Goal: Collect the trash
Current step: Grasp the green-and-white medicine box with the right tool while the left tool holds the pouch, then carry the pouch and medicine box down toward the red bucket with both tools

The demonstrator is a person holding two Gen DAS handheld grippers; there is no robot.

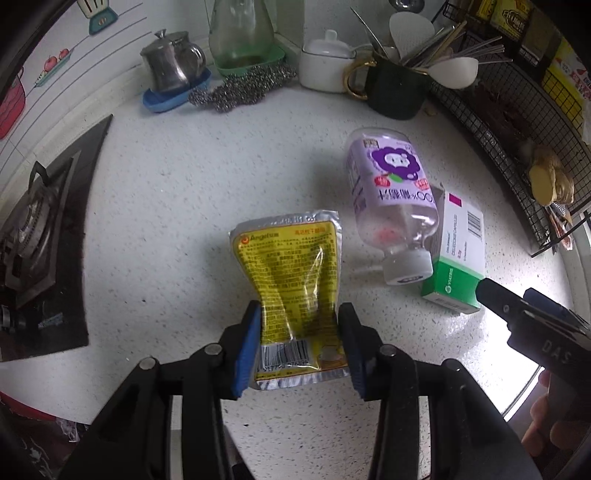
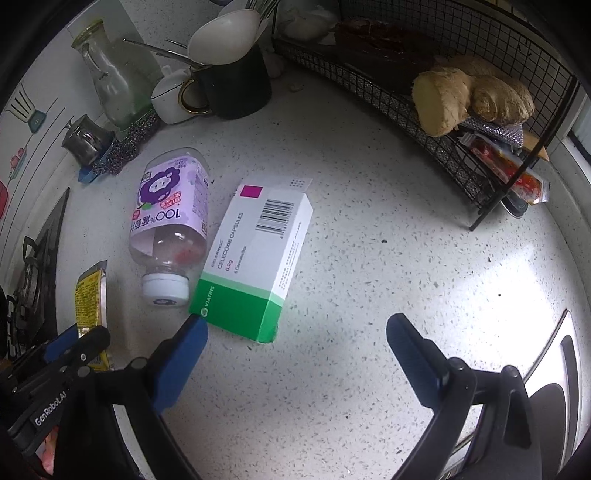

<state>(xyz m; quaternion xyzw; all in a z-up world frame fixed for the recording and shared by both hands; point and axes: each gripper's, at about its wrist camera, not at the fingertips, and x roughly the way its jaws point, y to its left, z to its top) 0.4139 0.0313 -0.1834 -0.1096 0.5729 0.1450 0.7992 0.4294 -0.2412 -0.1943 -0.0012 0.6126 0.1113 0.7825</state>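
My left gripper [image 1: 297, 314] is shut on a yellow and silver foil packet [image 1: 291, 273], pinching its lower half so it buckles, just above the white speckled counter. The packet also shows at the left of the right wrist view [image 2: 88, 291]. An empty clear bottle with a purple label [image 1: 388, 192] [image 2: 170, 218] lies on its side, white cap toward me. A white and green medicine box [image 1: 458, 254] [image 2: 255, 258] lies against the bottle's right side. My right gripper [image 2: 295, 325] is open and empty, its left finger tip at the box's near corner.
A gas hob [image 1: 40, 236] is at the left. At the back stand a steel pot [image 1: 170, 62], a glass jar [image 1: 240, 33], steel wool [image 1: 240, 88], a white pot [image 1: 328, 62] and a dark utensil mug [image 1: 395, 88]. A black wire rack [image 2: 461, 122] holding ginger [image 2: 469, 96] is at the right.
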